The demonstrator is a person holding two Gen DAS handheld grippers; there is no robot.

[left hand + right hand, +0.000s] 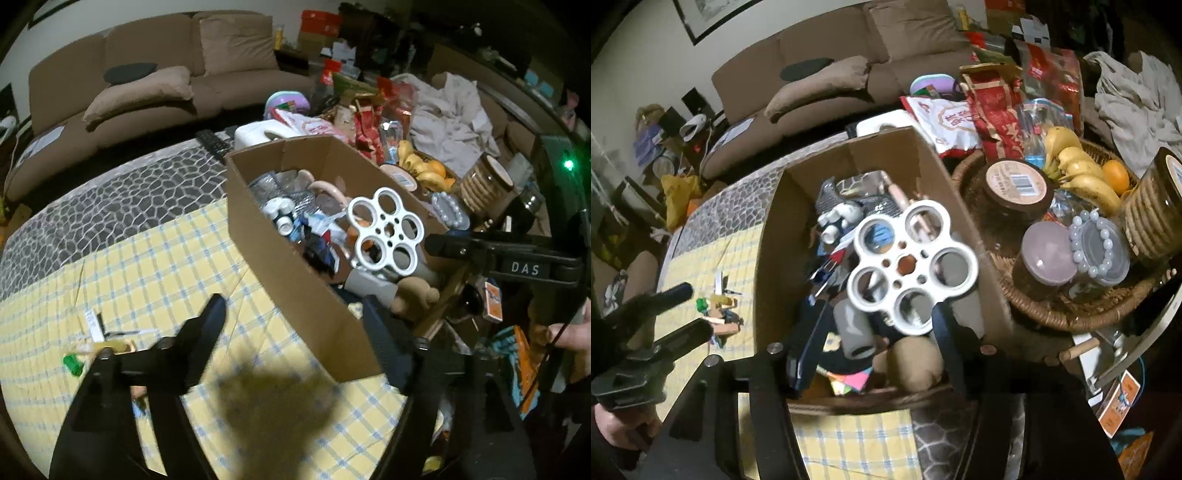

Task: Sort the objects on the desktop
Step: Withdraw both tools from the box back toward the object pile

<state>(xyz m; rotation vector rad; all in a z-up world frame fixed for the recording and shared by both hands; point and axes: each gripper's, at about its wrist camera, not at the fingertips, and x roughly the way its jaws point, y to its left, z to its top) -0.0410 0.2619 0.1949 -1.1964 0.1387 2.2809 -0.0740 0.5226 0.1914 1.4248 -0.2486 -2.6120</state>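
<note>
A white flower-shaped holder with several round holes (908,269) hangs over the open cardboard box (768,236), which is full of mixed small items. In the right wrist view my right gripper (879,325) has its fingers wide apart, and the holder's lower edge rests against the right finger (947,343). The holder (386,232) and the right gripper (439,245) also show over the box (295,280) in the left wrist view. My left gripper (295,314) is open and empty beside the box's near wall, above the yellow checked cloth (147,273).
Small loose items (720,314) lie on the cloth left of the box, among them a green piece (72,363). A wicker basket (1052,314) with jars, bananas (1078,170) and a bead bracelet sits right of the box. Snack bags lie behind; a brown sofa (147,74) stands beyond.
</note>
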